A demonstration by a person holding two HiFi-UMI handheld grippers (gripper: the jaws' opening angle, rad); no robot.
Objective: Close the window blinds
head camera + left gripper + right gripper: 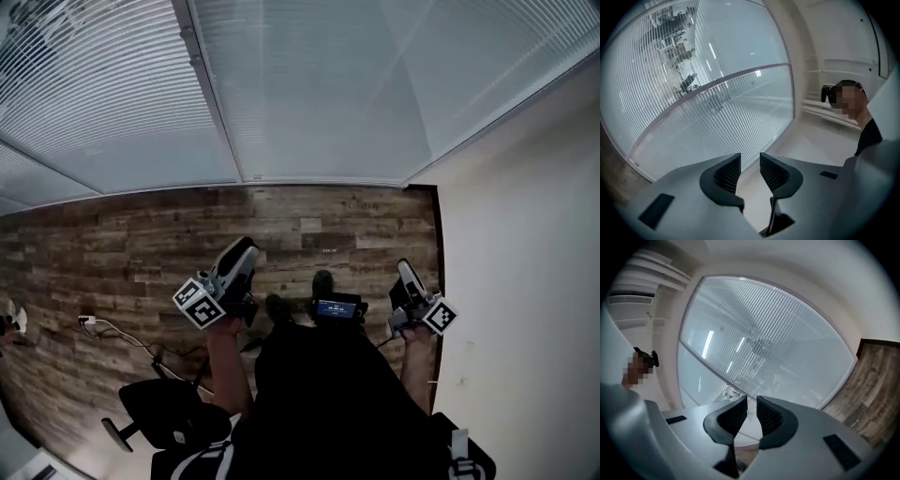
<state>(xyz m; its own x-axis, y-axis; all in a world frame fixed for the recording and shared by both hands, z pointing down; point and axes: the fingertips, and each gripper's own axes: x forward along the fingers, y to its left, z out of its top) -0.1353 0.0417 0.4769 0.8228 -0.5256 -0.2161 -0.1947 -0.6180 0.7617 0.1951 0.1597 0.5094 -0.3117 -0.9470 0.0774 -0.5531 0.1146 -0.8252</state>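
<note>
Head view: upper part of window blinds [394,84] out of frame.

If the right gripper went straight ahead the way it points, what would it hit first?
Probably the white slatted window blinds: they fill the gap ahead of the right gripper, whose jaws hold nothing. Nothing else shows in between; depth is unclear.

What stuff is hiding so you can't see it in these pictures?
Top of the white slatted window blinds: cut off by the head view's upper edge.
Brown wooden plank floor near the feet: head view, hidden by the person's black clothing.
Writing on the small blue screen: head view, too small.
White object at left: head view, cut by the edge.
</note>
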